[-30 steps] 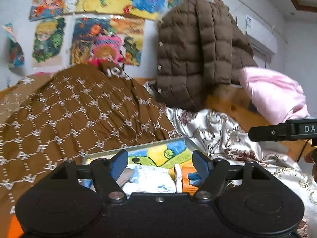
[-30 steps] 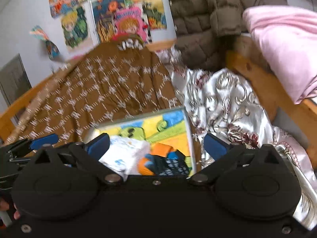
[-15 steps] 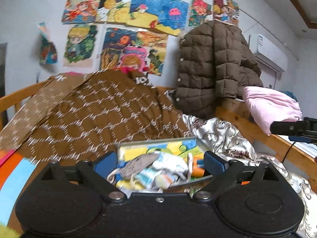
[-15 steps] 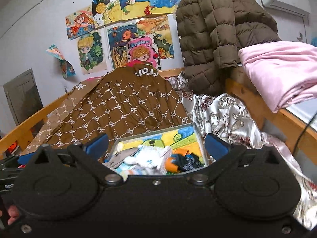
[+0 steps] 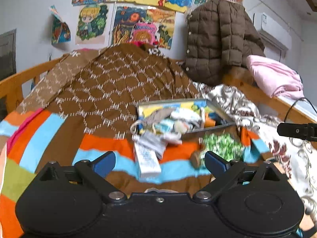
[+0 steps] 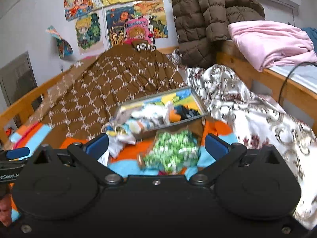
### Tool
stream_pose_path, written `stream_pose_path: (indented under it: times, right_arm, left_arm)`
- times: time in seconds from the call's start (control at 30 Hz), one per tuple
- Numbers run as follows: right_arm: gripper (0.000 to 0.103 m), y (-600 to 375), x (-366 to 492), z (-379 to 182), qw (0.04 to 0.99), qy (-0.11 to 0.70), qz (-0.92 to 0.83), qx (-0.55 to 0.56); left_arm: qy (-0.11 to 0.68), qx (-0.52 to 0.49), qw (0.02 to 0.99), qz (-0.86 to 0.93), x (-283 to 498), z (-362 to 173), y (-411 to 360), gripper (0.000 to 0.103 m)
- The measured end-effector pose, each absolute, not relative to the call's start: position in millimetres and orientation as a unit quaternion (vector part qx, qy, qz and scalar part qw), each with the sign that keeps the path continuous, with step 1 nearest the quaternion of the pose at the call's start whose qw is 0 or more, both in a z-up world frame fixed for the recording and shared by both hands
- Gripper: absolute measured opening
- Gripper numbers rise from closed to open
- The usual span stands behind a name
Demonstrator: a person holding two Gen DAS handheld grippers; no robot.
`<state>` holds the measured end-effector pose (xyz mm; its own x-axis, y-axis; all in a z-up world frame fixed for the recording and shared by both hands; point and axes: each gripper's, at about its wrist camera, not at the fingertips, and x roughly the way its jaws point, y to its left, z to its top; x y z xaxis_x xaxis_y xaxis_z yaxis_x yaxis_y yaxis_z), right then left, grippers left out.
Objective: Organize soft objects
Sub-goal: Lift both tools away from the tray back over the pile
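Hovering over the striped blanket [image 5: 49, 136], both grippers — left [image 5: 160, 161], right [image 6: 156, 144] — hold their jaws released, grasping nothing.

Tray [image 5: 211, 128] of soft items on the bed; bundle [image 5: 221, 145] before it; box [image 5: 146, 158] left of bundle; quilt [image 5: 118, 79] behind

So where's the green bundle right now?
The green bundle lies on the striped blanket, in front of the tray, low and centre in the right wrist view.

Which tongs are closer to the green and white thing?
The right tongs. The green and white thing lies right between their open tips. The left tongs sit off to its left, with the white box between their tips instead.
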<state>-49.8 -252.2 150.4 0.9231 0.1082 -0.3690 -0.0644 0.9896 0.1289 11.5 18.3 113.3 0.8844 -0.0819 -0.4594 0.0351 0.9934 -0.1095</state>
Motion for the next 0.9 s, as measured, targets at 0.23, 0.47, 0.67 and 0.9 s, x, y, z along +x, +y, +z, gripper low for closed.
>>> stream_pose_path:
  times: [0.23,0.47,0.67,0.9]
  right_arm:
    - [0.103,-231.5,-64.0,122.8,0.975,0.216,0.04,0.045]
    - [0.103,-224.8,-69.9,91.1,0.965,0.254,0.03,0.061]
    - [0.103,-225.4,-73.6,76.4,0.959,0.272,0.02,0.072]
    - [0.103,-223.6,-71.4,70.1,0.957,0.282,0.019,0.071]
  left_arm:
    - [0.266,-0.071,0.961,-0.009,-9.0,88.9,30.3,0.097]
    - [0.296,-0.062,0.953,0.014,-20.0,67.3,35.6,0.097]
    - [0.318,-0.057,0.946,0.019,-28.3,56.3,40.1,0.098]
    - [0.326,-0.055,0.944,0.022,-26.8,52.5,38.2,0.098]
